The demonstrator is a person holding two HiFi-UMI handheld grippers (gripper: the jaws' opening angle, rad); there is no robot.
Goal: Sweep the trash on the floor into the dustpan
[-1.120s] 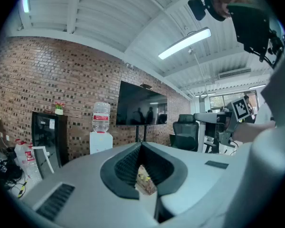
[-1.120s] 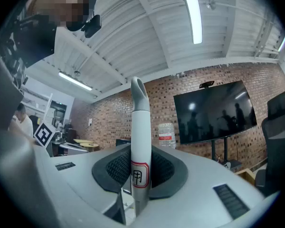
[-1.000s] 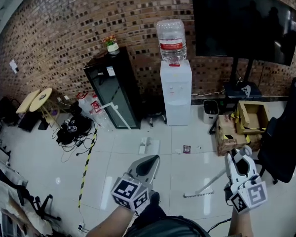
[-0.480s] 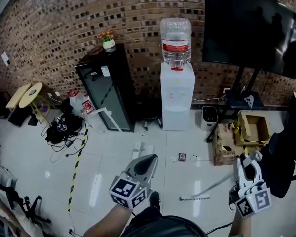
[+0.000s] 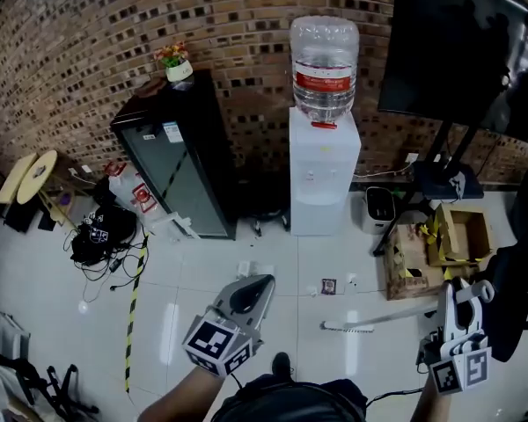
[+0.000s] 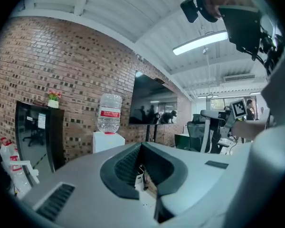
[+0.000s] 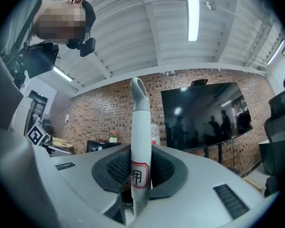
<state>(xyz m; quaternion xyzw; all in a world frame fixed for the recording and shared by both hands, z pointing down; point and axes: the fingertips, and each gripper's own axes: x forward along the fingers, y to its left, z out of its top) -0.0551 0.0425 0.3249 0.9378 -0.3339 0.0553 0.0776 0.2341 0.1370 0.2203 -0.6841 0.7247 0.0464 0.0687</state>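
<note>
A small dark scrap of trash (image 5: 329,287) lies on the white tile floor in front of the water dispenser, with a white bit (image 5: 352,280) beside it and pale paper pieces (image 5: 252,271) to its left. My right gripper (image 5: 465,302) is shut on the pale handle of a broom (image 5: 378,317). The broom lies almost level above the floor, its brush end (image 5: 327,326) pointing left, just below the scrap. In the right gripper view the handle (image 7: 140,141) stands up between the jaws (image 7: 138,169). My left gripper (image 5: 251,294) (image 6: 145,171) is shut and holds nothing. No dustpan shows.
A water dispenser (image 5: 324,178) and a black glass-door cabinet (image 5: 172,161) stand against the brick wall. Cardboard boxes (image 5: 427,253) and a black office chair (image 5: 517,288) crowd the right. A cable pile (image 5: 97,234) and a yellow-black floor tape (image 5: 132,306) are on the left.
The view has come closer to the dispenser. My right gripper has dropped toward the lower right, and the broom has swung from slanting to nearly level. The left gripper has barely shifted.
</note>
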